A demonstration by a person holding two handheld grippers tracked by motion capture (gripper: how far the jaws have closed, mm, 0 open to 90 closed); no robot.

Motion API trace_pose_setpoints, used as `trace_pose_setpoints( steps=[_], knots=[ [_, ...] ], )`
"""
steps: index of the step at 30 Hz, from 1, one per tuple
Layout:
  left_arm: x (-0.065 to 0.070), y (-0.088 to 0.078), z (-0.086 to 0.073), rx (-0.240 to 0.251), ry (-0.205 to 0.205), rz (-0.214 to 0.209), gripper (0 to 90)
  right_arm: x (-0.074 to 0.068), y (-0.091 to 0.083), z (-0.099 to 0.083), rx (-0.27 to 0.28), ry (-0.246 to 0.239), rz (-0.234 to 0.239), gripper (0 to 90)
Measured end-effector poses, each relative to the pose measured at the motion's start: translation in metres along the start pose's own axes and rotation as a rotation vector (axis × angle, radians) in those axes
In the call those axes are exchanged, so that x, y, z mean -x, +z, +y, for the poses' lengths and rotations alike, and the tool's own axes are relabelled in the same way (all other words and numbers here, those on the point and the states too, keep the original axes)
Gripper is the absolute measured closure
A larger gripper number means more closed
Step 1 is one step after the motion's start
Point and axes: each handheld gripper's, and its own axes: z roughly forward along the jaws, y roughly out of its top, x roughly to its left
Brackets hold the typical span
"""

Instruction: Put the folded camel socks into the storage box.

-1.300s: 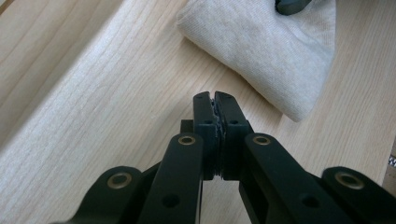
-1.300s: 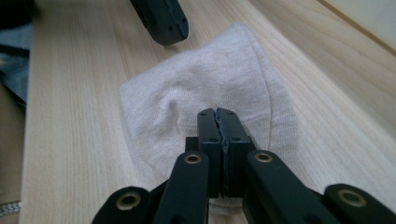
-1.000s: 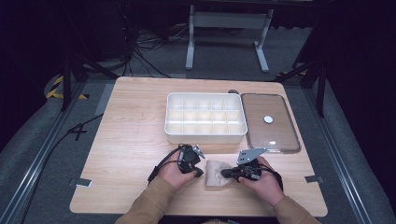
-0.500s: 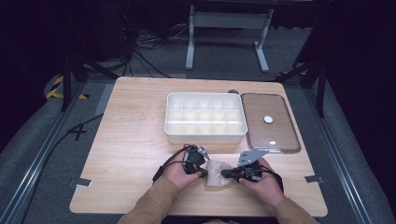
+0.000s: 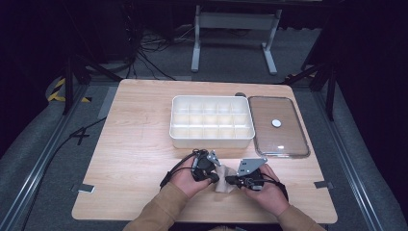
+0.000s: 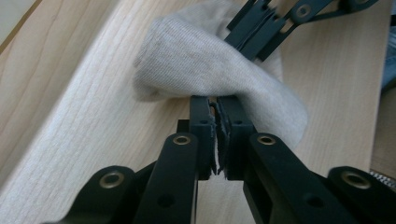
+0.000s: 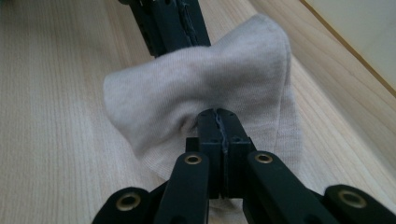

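Sock (image 5: 224, 174) pinched btwn both grippers' fingers (image 6: 201, 122), on table (image 5: 139, 144).

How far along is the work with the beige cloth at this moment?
Early. Done: left gripper and right gripper each pinch an edge of the beige cloth; the left jaws have just eased slightly. In hand: cloth bunched between them. Left: the divided tray is empty, its lid off.

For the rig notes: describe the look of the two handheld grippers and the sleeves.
Both the left gripper and the right gripper have black linked jaws joined by brass-coloured rivets, with narrow flat pads at the tips. Each carries a grey three-cornered plate on top, and a black cable loops from the left one. The person wears tan long sleeves.
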Motion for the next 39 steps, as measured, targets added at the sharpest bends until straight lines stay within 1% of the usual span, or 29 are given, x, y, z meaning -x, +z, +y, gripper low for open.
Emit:
trace_pose_setpoints(
  steps=[1,4,5,6,9,10,11,13,14,15,16,17,18,20,21,22,23,24,25,26,27,28,29,31,32,33,35,37,39],
  knots=[
    [0.001,-0.001,0.001,0.000,0.017,0.013,83.9,-0.001,0.000,0.001,0.000,0.005,0.001,89.9],
    [0.003,-0.001,0.002,-0.001,0.023,0.019,82.5,0.000,0.002,0.001,0.004,0.006,0.006,89.9],
    [0.003,-0.002,0.002,-0.002,0.025,0.028,81.6,0.000,0.002,0.001,0.007,0.012,0.007,89.9],
    [0.004,-0.001,0.003,-0.014,0.031,0.031,81.3,0.000,0.003,0.001,0.011,0.021,0.004,89.8],
    [0.004,0.000,0.003,-0.019,0.028,0.033,81.5,-0.003,0.004,0.002,0.010,0.021,-0.004,89.8],
    [0.004,0.000,0.003,-0.021,0.030,0.034,81.7,-0.004,0.004,0.003,0.006,0.006,-0.008,89.8],
    [0.004,-0.001,0.002,-0.022,0.021,0.035,81.8,-0.005,0.004,0.004,-0.001,0.000,-0.018,89.7],
    [0.003,-0.002,0.001,-0.013,0.025,0.039,82.0,-0.004,0.003,0.004,0.001,0.009,-0.011,89.4],
    [0.003,-0.002,0.001,-0.014,0.014,0.041,82.0,-0.003,0.001,0.004,0.003,0.013,-0.009,89.1],
    [0.001,-0.003,0.001,-0.025,0.017,0.044,82.0,-0.002,-0.001,0.003,0.003,0.020,-0.014,88.0],
    [0.001,-0.003,0.001,-0.025,0.017,0.044,81.8,-0.002,-0.001,0.003,0.003,0.020,-0.014,88.0],
    [0.001,-0.003,0.000,-0.030,0.015,0.051,81.7,-0.001,-0.010,0.003,0.014,0.047,-0.023,87.5],
    [0.000,-0.002,-0.001,-0.026,0.008,0.049,81.7,0.000,-0.017,0.003,0.021,0.054,-0.030,87.6],
    [-0.001,-0.002,-0.001,-0.030,0.008,0.048,81.8,0.002,-0.027,0.002,0.029,0.070,-0.048,88.1],
    [-0.002,-0.002,-0.001,-0.030,-0.002,0.050,81.8,0.005,-0.034,0.000,0.022,0.090,-0.056,88.3],
    [-0.002,-0.003,0.000,-0.042,0.004,0.048,81.8,0.007,-0.038,-0.002,0.009,0.105,-0.060,88.7],
    [-0.002,-0.002,0.000,-0.035,0.002,0.050,81.8,0.010,-0.041,-0.005,-0.005,0.119,-0.069,88.9],
    [-0.001,-0.002,0.000,-0.038,0.001,0.052,81.8,0.012,-0.042,-0.007,-0.016,0.128,-0.078,89.0],
    [0.000,-0.003,0.001,-0.045,0.001,0.054,81.8,0.015,-0.043,-0.010,-0.041,0.145,-0.087,89.1],
    [0.000,-0.003,0.001,-0.045,0.001,0.054,81.8,0.015,-0.043,-0.010,-0.041,0.145,-0.087,89.1],
    [0.000,-0.004,0.002,-0.055,0.007,0.056,81.8,0.018,-0.042,-0.015,-0.095,0.165,-0.096,89.3],
    [0.000,-0.004,0.002,-0.055,0.007,0.056,81.8,0.018,-0.042,-0.015,-0.095,0.165,-0.096,89.3],
    [0.000,-0.005,0.002,-0.048,0.000,0.055,81.8,0.018,-0.039,-0.018,-0.135,0.174,-0.092,89.4],
    [0.000,-0.004,0.001,-0.041,-0.002,0.053,81.3,0.017,-0.035,-0.019,-0.152,0.171,-0.075,89.4],
    [0.000,-0.004,0.001,-0.041,-0.002,0.053,80.7,0.017,-0.035,-0.019,-0.152,0.171,-0.075,89.4],
    [0.001,-0.005,0.002,-0.035,-0.008,0.049,80.7,0.014,-0.030,-0.018,-0.165,0.161,-0.066,89.3],
    [0.001,-0.006,0.002,-0.026,-0.006,0.046,80.7,0.013,-0.025,-0.017,-0.169,0.154,-0.062,89.4],
    [0.001,-0.006,0.003,-0.027,-0.003,0.046,81.0,0.011,-0.024,-0.016,-0.162,0.155,-0.063,89.3],
    [0.002,-0.005,0.004,-0.012,-0.004,0.045,81.0,0.010,-0.022,-0.015,-0.166,0.147,-0.064,89.2]
  ],
)
